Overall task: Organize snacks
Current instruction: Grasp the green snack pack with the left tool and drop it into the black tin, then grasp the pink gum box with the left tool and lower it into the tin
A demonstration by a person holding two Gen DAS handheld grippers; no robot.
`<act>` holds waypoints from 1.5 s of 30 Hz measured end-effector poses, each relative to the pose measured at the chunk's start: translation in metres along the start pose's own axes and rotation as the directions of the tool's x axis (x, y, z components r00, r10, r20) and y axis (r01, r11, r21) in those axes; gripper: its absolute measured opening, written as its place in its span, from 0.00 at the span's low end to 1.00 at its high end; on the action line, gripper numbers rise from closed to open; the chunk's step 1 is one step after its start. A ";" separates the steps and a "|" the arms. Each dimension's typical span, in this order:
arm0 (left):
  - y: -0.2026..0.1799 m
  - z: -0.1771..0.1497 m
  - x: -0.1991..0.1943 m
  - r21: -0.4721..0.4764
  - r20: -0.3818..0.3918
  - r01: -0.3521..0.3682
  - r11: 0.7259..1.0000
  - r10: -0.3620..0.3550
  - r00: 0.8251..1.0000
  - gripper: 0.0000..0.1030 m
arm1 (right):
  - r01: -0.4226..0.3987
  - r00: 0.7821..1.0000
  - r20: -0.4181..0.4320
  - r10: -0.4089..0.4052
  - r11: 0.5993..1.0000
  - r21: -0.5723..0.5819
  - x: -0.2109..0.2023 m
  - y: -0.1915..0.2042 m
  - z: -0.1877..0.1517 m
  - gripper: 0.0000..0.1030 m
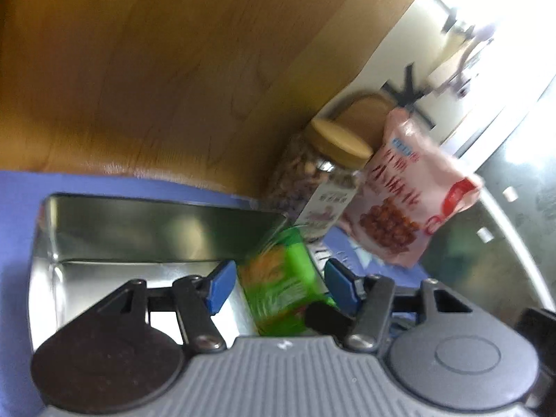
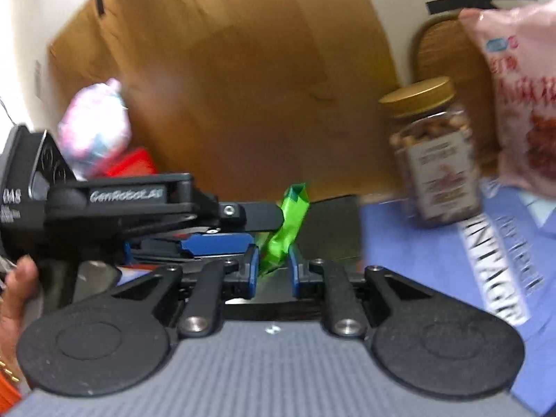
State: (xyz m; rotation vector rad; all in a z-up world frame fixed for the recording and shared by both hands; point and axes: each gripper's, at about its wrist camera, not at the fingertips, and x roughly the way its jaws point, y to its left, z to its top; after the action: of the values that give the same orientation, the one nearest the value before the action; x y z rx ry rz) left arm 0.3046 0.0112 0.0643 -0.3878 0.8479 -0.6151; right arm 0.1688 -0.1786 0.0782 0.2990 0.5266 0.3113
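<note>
A green snack packet [image 1: 281,281] sits between my left gripper's [image 1: 279,283] blue pads, which stand apart on either side of it, over an open metal tin [image 1: 139,229]. In the right wrist view my right gripper [image 2: 272,271] is shut on the lower end of the same green packet [image 2: 286,224], with the left gripper [image 2: 114,205] reaching in from the left. A jar of nuts with a gold lid [image 1: 316,177] [image 2: 434,160] and a pink snack bag [image 1: 413,191] [image 2: 521,104] stand behind on the blue cloth [image 2: 434,260].
A brown cardboard sheet [image 2: 243,80] leans against the wall behind. A pink-and-white bag [image 2: 95,128] and a red item [image 2: 133,165] sit at the left. A round wooden board [image 2: 448,52] stands behind the jar.
</note>
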 end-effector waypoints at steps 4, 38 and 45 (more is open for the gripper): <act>-0.005 -0.011 -0.014 0.019 0.028 0.007 1.000 -0.007 1.000 0.59 | -0.030 0.997 0.073 0.027 0.998 0.050 -0.040 -0.020 -0.011 0.28; 0.013 -0.181 -0.157 -0.094 0.100 -0.071 0.993 0.081 0.992 0.59 | -0.136 0.987 -0.066 0.147 0.978 0.157 -0.137 -0.021 -0.125 0.28; 0.049 -0.142 -0.148 -0.189 0.157 -0.114 0.975 0.145 0.977 0.59 | -0.164 0.982 -0.085 0.168 0.985 0.050 -0.091 -0.012 -0.088 0.27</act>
State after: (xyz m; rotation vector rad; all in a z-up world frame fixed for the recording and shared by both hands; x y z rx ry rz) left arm 0.1349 0.1329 0.0360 -0.5360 0.7603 -0.3791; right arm 0.0501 -0.2056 0.0416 0.3729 0.5983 0.4773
